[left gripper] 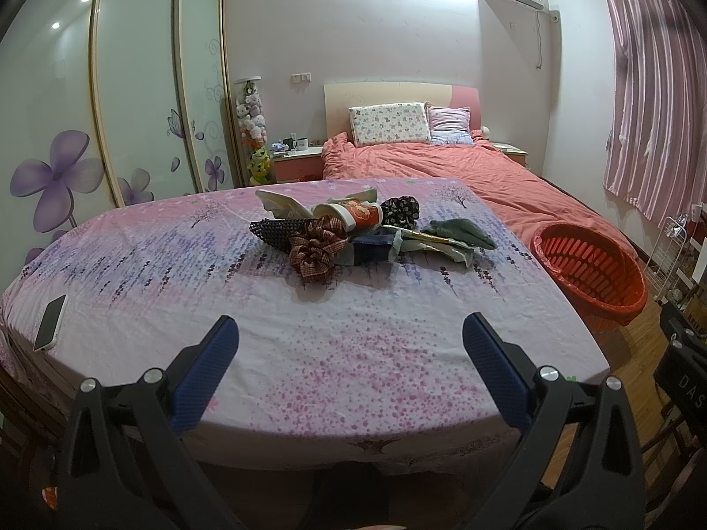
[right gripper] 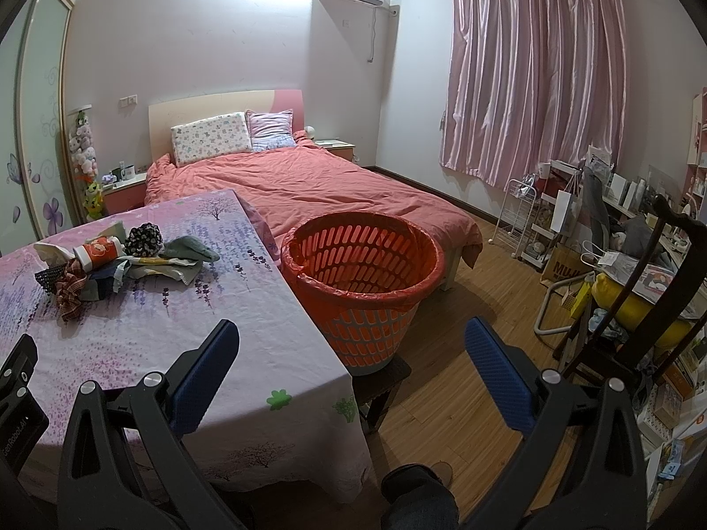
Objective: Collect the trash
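- Orange laundry-style basket (right gripper: 362, 282), lined with a red bag, stands on a low stool (right gripper: 382, 375) just beside the table (right gripper: 247, 353), likely placed there to receive the trash.
- Trash pile (left gripper: 353, 234) sits heaped mid-table: a paper cup (left gripper: 358, 216), a plaid bow (left gripper: 316, 254), wrappers and cloth scraps.
- Left gripper (left gripper: 349, 371) and right gripper (right gripper: 351, 364) both hover near the table's front edge, fingers spread wide and holding nothing, well apart from the pile.

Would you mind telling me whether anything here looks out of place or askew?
Yes: a jumbled heap of scraps, including a tipped-over paper cup, lies mid-table. The red basket perches on a small stool beside the table.
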The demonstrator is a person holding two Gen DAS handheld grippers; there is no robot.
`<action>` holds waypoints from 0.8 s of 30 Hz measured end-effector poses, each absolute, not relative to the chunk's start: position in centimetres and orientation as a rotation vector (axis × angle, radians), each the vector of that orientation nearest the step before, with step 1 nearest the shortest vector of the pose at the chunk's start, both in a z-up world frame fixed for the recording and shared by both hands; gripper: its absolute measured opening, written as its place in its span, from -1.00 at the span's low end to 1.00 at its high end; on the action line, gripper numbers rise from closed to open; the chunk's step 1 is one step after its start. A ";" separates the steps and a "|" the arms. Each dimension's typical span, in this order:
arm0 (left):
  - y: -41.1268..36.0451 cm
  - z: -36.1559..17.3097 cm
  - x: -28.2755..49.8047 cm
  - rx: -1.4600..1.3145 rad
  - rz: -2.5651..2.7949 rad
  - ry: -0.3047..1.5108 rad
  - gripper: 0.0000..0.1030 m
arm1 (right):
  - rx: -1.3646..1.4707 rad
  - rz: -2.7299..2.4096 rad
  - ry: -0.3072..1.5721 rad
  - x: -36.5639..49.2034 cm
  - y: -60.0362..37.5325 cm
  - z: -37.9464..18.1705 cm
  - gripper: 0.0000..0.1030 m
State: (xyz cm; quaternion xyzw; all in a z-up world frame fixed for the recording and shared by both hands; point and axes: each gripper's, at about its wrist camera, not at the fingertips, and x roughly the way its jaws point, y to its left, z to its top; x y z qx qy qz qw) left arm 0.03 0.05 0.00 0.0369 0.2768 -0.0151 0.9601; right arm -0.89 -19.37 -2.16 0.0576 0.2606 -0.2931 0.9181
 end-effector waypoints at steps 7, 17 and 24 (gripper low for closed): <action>0.1 0.0 0.0 0.074 -0.031 0.561 0.93 | 0.118 -0.603 0.536 -0.9 -19.4 -2.2 0.96; 0.0 -0.1 0.0 0.073 -0.030 0.570 0.93 | 0.120 -0.604 0.544 -0.6 -19.6 -2.4 0.96; 0.2 -0.6 0.9 0.070 -0.026 0.587 0.93 | 0.116 -0.602 0.551 -0.5 -19.7 -2.6 0.96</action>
